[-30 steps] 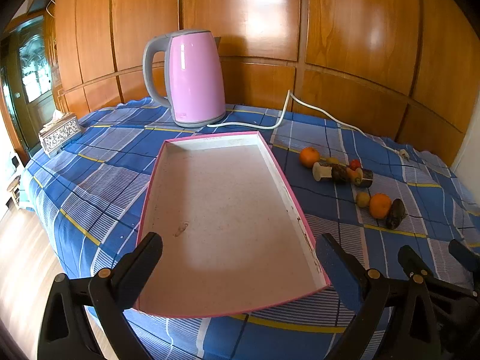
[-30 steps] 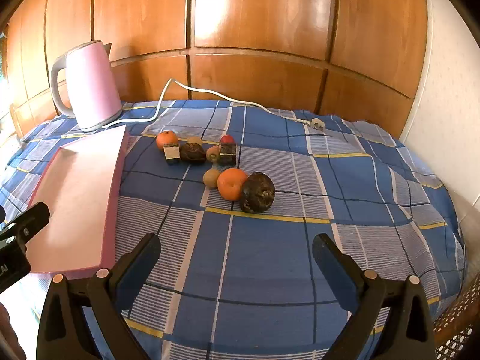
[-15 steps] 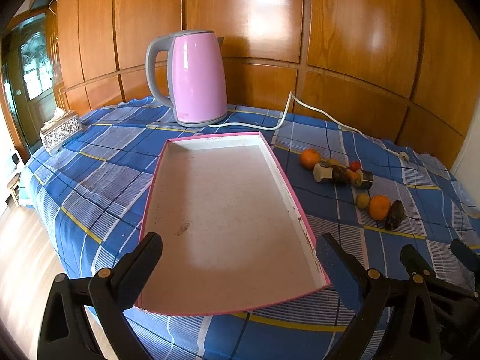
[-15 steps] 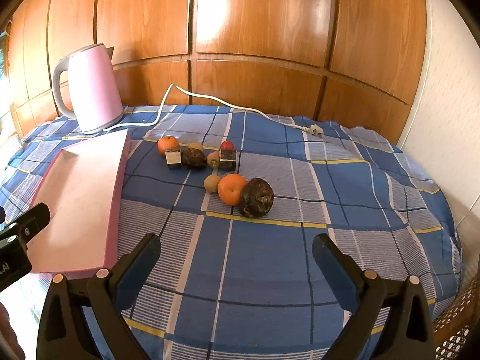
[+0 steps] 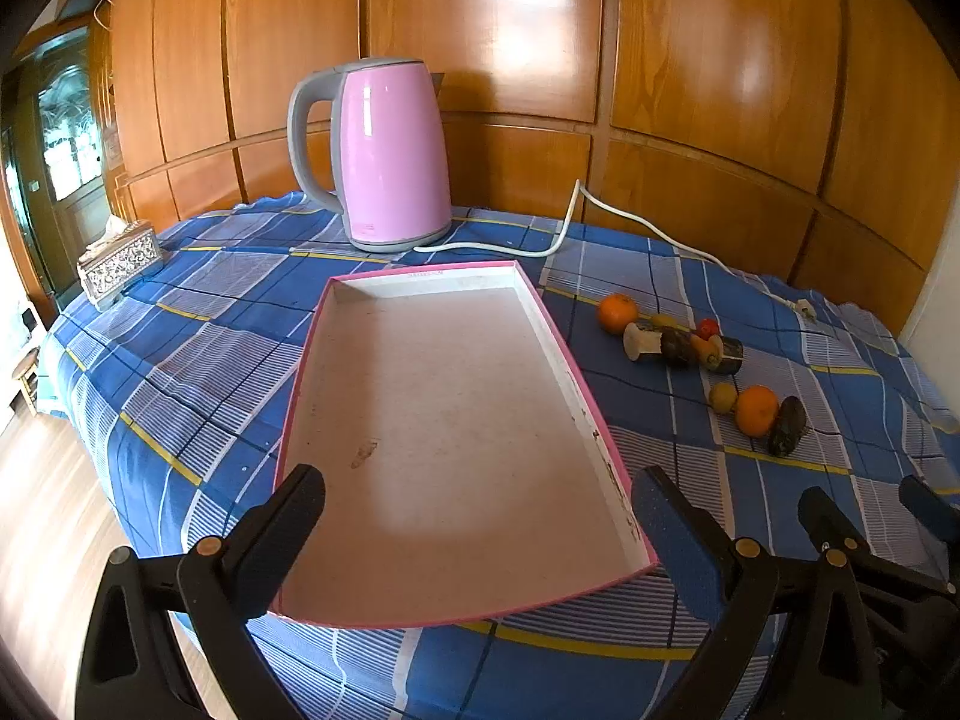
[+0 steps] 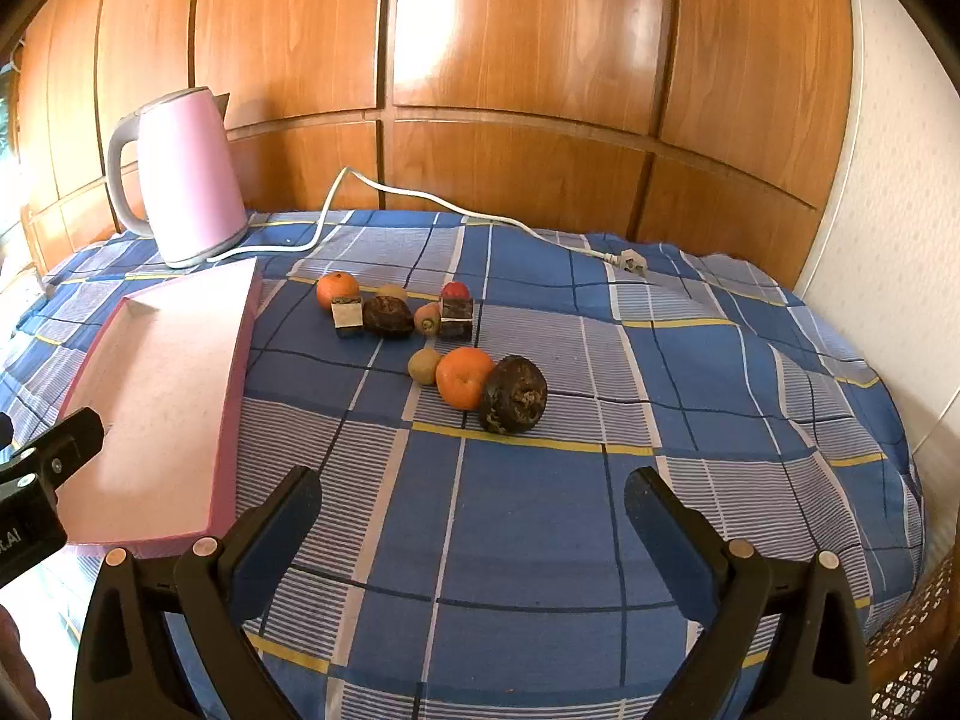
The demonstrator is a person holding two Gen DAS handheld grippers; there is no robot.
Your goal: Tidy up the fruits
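Note:
A shallow pink tray (image 5: pixel 558 342) (image 6: pixel 231 414) lies empty on the blue checked tablecloth. Right of it lies a cluster of fruits: an orange (image 6: pixel 464 377) beside a dark wrinkled fruit (image 6: pixel 513 394) and a small greenish fruit (image 6: pixel 424 365); behind them another orange (image 6: pixel 336 290), two cut pieces, a dark fruit (image 6: pixel 387 316) and a red one (image 6: pixel 455 290). The near orange also shows in the left wrist view (image 5: pixel 756 410). My left gripper (image 5: pixel 477 513) is open over the tray's near end. My right gripper (image 6: pixel 471 513) is open, short of the fruits.
A pink electric kettle (image 5: pixel 390 156) stands at the back, its white cord (image 6: pixel 420 198) trailing across the cloth to a plug (image 6: pixel 633 258). A patterned tissue box (image 5: pixel 120 264) sits at the far left. Wooden wall panels stand behind the table.
Both grippers have drawn back and risen slightly, so the fruits and the tray look a little farther away. Nothing on the table has moved.

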